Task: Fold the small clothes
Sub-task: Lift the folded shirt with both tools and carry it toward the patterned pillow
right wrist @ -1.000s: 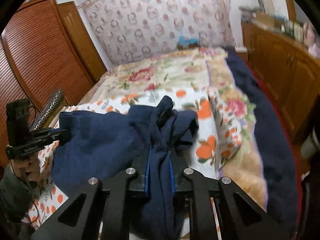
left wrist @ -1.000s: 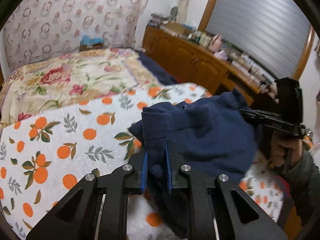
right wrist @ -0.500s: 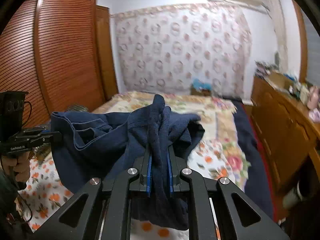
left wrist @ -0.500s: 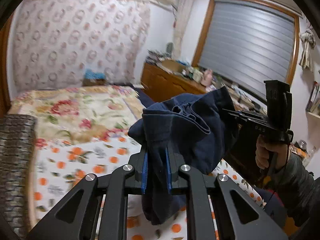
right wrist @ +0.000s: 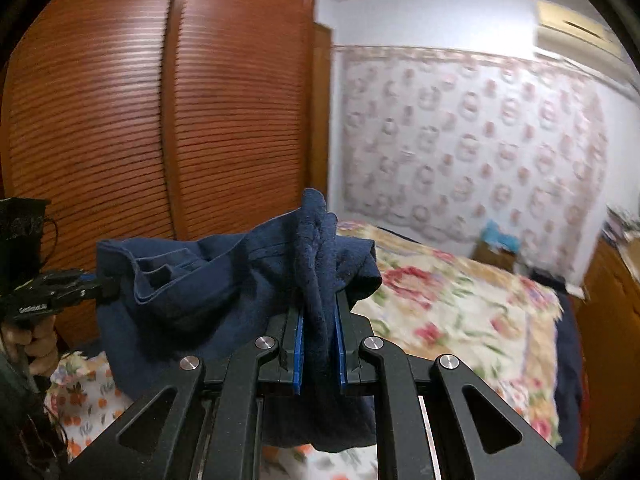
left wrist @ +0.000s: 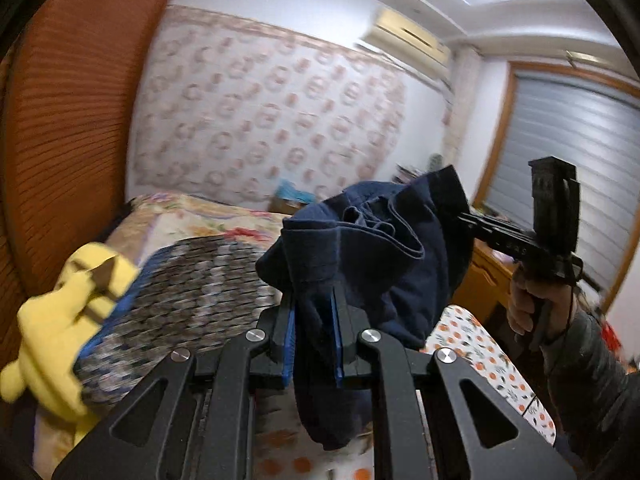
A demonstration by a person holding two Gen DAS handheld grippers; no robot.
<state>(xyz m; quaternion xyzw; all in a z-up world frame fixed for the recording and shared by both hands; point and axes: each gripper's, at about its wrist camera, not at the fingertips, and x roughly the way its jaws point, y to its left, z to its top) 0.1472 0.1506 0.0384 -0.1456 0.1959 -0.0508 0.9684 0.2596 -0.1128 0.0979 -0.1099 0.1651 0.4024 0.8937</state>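
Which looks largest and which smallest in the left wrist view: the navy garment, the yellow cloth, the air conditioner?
1. navy garment, though it hangs closest to the lens, held by the left gripper.
2. yellow cloth, blurred at the picture's edge.
3. air conditioner, far away on the wall, so its true size is unsure.

Louvred wooden wardrobe (right wrist: 120, 128), floral bed (right wrist: 460, 304)

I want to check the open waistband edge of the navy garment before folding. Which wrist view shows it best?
The right wrist view: the navy garment spreads sideways there, its layered hem visible between the right tool and the left tool. The left wrist view shows the garment bunched, its rim crumpled above the tool.
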